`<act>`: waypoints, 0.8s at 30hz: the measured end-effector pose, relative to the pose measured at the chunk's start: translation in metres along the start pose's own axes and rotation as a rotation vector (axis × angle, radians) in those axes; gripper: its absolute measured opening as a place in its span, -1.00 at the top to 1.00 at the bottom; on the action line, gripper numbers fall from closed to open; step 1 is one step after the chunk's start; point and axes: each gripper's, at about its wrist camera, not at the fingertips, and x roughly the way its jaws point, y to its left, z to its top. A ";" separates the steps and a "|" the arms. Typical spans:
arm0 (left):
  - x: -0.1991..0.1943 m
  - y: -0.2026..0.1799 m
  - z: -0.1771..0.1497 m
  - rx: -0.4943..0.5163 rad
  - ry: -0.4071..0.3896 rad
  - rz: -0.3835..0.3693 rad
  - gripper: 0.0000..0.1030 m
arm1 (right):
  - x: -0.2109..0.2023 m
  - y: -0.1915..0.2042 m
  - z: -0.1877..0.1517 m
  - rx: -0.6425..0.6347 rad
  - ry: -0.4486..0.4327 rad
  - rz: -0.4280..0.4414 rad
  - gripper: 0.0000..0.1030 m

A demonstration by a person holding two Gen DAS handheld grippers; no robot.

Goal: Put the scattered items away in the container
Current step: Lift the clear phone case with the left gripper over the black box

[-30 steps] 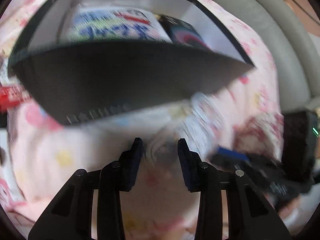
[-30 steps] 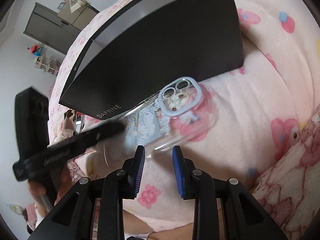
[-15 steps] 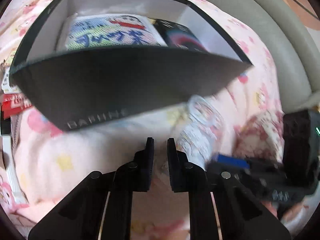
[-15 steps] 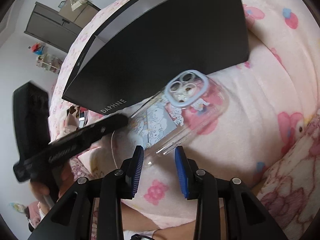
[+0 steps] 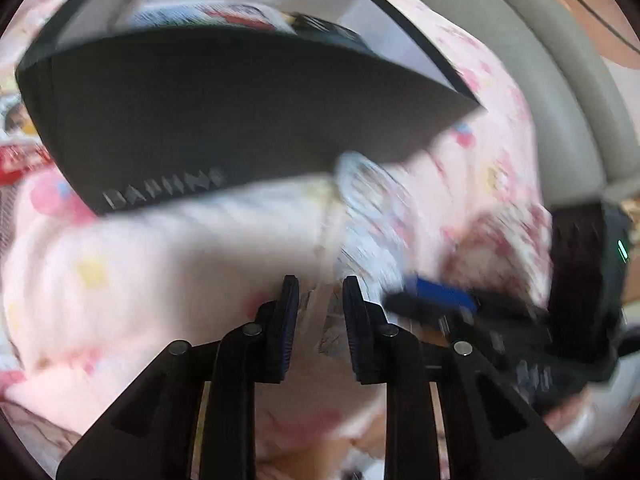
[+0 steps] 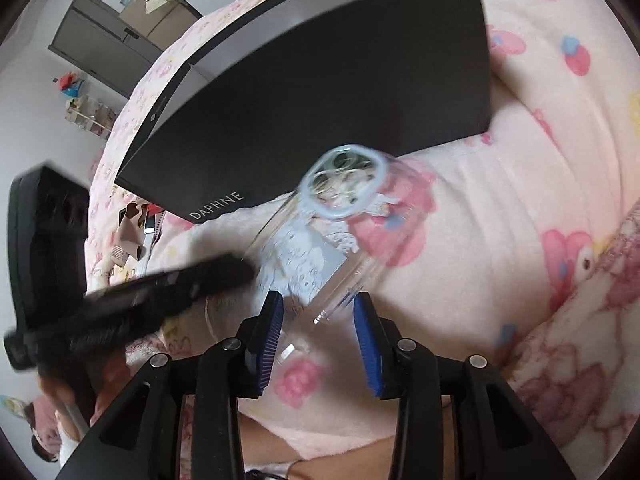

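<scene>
The right claw point(image 6: 318, 320) is opening around the phone case point(image 6: 320, 236) beside the box point(image 6: 320, 92); the left claw point(image 5: 319, 304) is opening too, grasping nothing.

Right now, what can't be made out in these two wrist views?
- Left wrist view: motion blur smears the phone case and the things inside the black box.
- Right wrist view: the box's near wall hides its contents.
- Right wrist view: the left gripper is blurred, its fingertips unreadable.
- Right gripper: jaws opening around the clear case's near end; contact cannot be told.

Black box point(image 6: 320, 92) with white lettering, clear cartoon-printed phone case point(image 6: 320, 240), pink blanket point(image 6: 540, 140) with pink character print
</scene>
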 end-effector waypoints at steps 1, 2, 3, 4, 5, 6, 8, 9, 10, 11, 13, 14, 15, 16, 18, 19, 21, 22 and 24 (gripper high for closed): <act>0.002 0.000 -0.004 0.006 0.028 -0.039 0.58 | -0.003 -0.002 0.001 -0.012 -0.005 -0.006 0.35; 0.004 -0.002 -0.007 0.013 0.043 -0.051 0.59 | -0.003 -0.001 0.002 -0.029 -0.004 -0.014 0.35; 0.007 -0.005 -0.006 0.029 0.038 -0.031 0.58 | -0.001 0.000 0.003 -0.038 -0.001 -0.017 0.35; 0.007 -0.006 -0.004 0.031 0.028 -0.024 0.58 | 0.000 -0.002 0.003 -0.037 0.002 -0.023 0.35; 0.005 -0.004 0.000 0.012 0.002 -0.024 0.58 | -0.001 -0.002 0.004 -0.031 -0.002 -0.026 0.35; 0.005 -0.003 0.003 -0.005 -0.017 -0.025 0.58 | 0.000 -0.001 0.006 -0.029 -0.009 -0.027 0.35; 0.006 0.002 0.009 -0.035 -0.049 0.003 0.60 | 0.002 -0.002 0.007 -0.035 -0.011 -0.033 0.35; 0.010 0.003 0.007 -0.036 -0.032 0.011 0.64 | 0.003 -0.003 0.006 -0.044 -0.015 -0.032 0.35; 0.014 0.002 0.006 -0.031 -0.010 0.005 0.63 | 0.004 -0.003 0.004 -0.058 -0.018 -0.029 0.35; 0.015 -0.001 0.005 -0.021 -0.007 0.010 0.58 | 0.002 0.000 0.002 -0.073 -0.020 -0.027 0.35; 0.007 -0.010 -0.003 0.035 -0.016 0.025 0.57 | -0.002 0.006 -0.001 -0.112 -0.019 -0.028 0.35; 0.003 -0.009 -0.006 0.039 -0.018 0.009 0.57 | -0.004 0.007 0.000 -0.124 -0.019 -0.020 0.35; 0.004 -0.008 -0.007 0.025 -0.019 -0.007 0.57 | -0.006 0.007 0.000 -0.128 -0.023 -0.012 0.35; 0.008 -0.002 -0.008 -0.015 -0.014 -0.023 0.57 | -0.007 0.005 0.001 -0.121 -0.028 -0.002 0.35; 0.019 0.003 -0.006 -0.037 0.009 -0.004 0.53 | 0.002 0.000 0.003 -0.094 -0.003 -0.006 0.35; 0.022 0.000 -0.005 -0.024 0.018 0.012 0.53 | 0.010 0.001 0.003 -0.101 0.024 -0.020 0.35; 0.017 -0.005 -0.006 0.000 0.002 0.028 0.48 | 0.008 0.008 0.002 -0.134 0.005 -0.038 0.35; 0.012 -0.006 -0.008 0.000 -0.012 0.019 0.48 | 0.003 0.012 0.002 -0.147 -0.001 -0.033 0.35; -0.007 -0.003 -0.015 -0.023 -0.041 -0.021 0.50 | -0.012 0.015 0.002 -0.159 -0.030 0.009 0.40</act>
